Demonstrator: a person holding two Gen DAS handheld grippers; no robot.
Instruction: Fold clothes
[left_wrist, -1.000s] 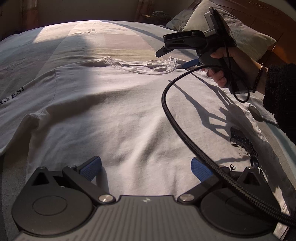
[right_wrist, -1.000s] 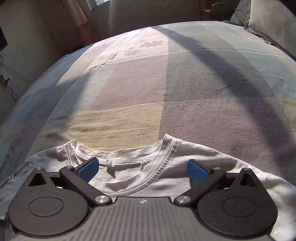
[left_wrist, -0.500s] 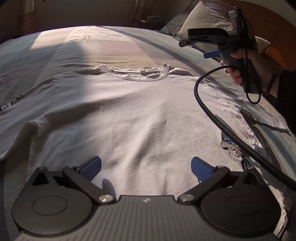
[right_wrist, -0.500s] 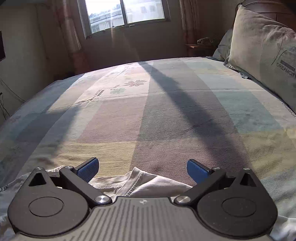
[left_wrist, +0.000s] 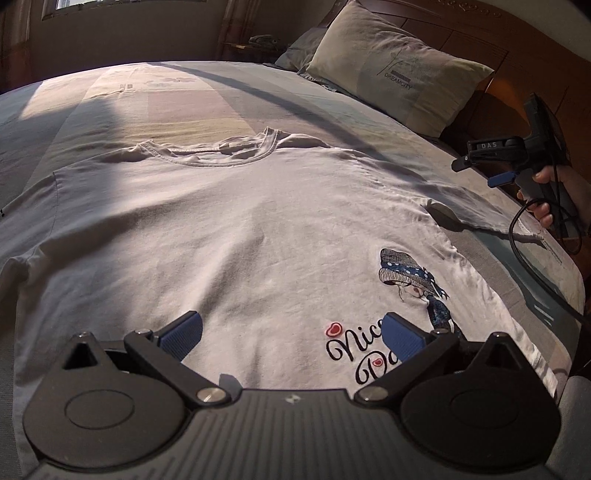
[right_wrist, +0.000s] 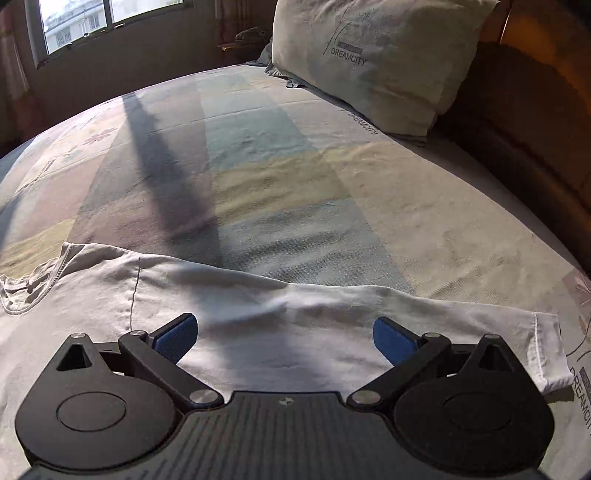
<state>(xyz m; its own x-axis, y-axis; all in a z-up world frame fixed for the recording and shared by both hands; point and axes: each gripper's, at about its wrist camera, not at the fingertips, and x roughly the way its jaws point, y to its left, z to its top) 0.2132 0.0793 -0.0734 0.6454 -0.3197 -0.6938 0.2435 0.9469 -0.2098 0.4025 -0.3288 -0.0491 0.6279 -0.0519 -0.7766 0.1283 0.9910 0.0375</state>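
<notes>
A white T-shirt (left_wrist: 229, 236) lies spread flat on the bed, collar (left_wrist: 221, 151) at the far end and a printed figure with script lettering near its lower right. My left gripper (left_wrist: 291, 334) hovers open over the shirt's lower part, nothing between its blue pads. In the left wrist view my right gripper (left_wrist: 484, 171) is held by a hand above the shirt's right sleeve (left_wrist: 491, 218). From the right wrist view the right gripper (right_wrist: 284, 338) is open over the shoulder and sleeve (right_wrist: 480, 332) of the T-shirt (right_wrist: 92, 295).
The bed (left_wrist: 207, 103) has a striped pastel cover. A pillow (left_wrist: 395, 77) leans on the wooden headboard (left_wrist: 517, 48) at the right; the same pillow (right_wrist: 369, 55) fills the right wrist view's top. A black cable (left_wrist: 532, 266) trails from the right gripper. A window (right_wrist: 92, 22) is far left.
The right gripper has swung away from the collar to the right, out over the shirt's right sleeve. The left gripper stays low over the shirt and has tilted to see more of the print.
</notes>
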